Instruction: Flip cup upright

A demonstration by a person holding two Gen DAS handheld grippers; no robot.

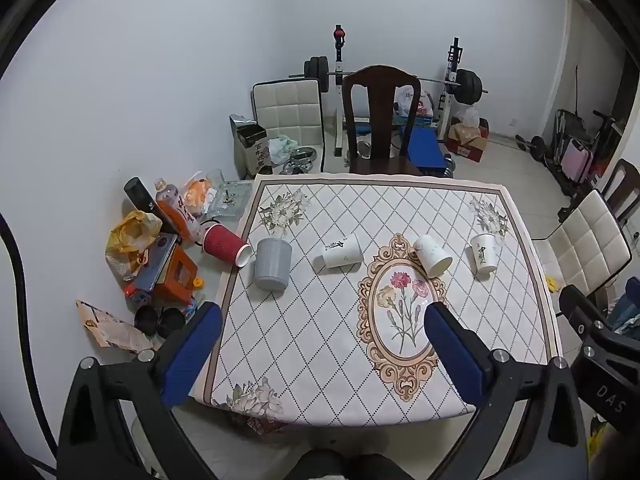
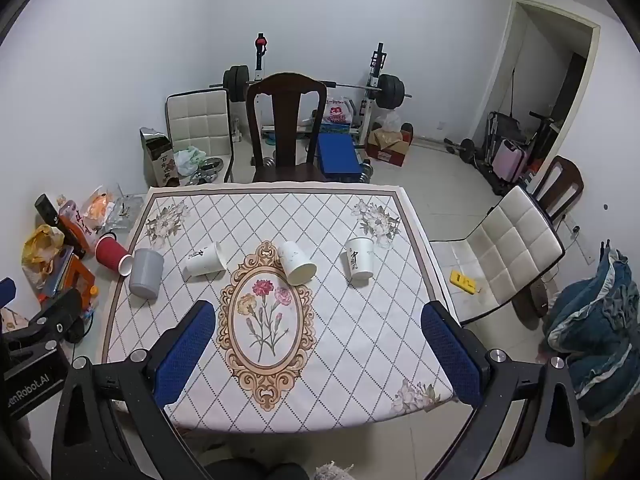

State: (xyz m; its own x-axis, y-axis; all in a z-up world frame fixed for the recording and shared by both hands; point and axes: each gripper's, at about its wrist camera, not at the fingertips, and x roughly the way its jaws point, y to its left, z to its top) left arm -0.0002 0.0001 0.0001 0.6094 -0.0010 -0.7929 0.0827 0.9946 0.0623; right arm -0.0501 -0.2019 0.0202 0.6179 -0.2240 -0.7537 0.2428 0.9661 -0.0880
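Five cups sit in a row across the middle of the worktop (image 1: 400, 400): a red cup (image 1: 224, 245) on its side at left, a grey cup (image 1: 272, 264) seemingly mouth-down, and three white cups (image 1: 433, 255). Both the left hand-held gripper (image 1: 322, 322) and right hand-held gripper (image 2: 318, 320) hang below them, jaws spread wide and empty, well apart from every cup.

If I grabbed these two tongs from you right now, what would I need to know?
Left tongs: open, empty, hanging over the near side of the table.
Right tongs: open, empty too.
Five cups in a row, all untouched: red cup on its side at the far left, grey cup mouth down, first white cup on its side, second white cup on its side, third white cup mouth down.
Done: nothing. Left: set them upright.
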